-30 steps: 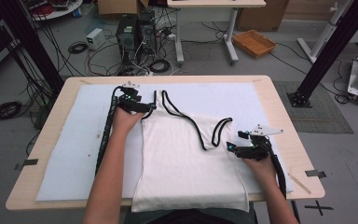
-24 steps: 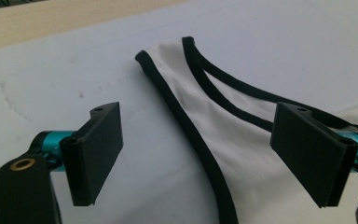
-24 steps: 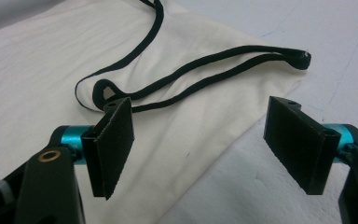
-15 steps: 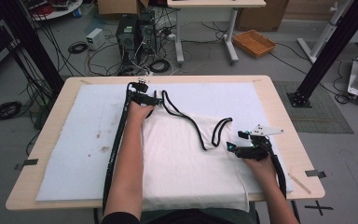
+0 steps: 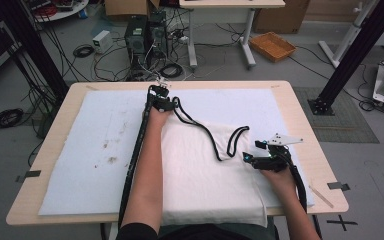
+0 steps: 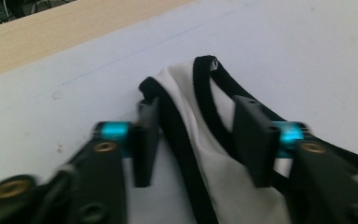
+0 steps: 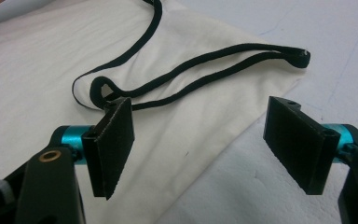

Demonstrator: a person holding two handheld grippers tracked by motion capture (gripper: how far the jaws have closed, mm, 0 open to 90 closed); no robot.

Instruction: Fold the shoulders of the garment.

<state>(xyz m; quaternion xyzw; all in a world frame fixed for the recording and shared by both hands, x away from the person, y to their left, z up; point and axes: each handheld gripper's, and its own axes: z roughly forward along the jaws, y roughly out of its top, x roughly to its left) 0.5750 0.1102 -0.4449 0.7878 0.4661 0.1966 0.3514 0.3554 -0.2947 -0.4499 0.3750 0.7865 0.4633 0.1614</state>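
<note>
Left gripper (image 6: 193, 140) has just been closing around the black-trimmed strap (image 6: 200, 93) of the soft, light white garment (image 5: 205, 175), which lies on the desk (image 5: 300, 107); right gripper (image 7: 205, 144) stands wide apart.

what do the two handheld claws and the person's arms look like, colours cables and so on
Both are black two-jaw tools. The left claw has flat rectangular black pads on turquoise metal collars, with brass-coloured rivets in the black links. The right claw is built alike, and in the high view it carries a pale grey three-cornered plate. A black cable trails along the left forearm. The forearms are bare, with a dark sleeve at the left upper arm.
</note>
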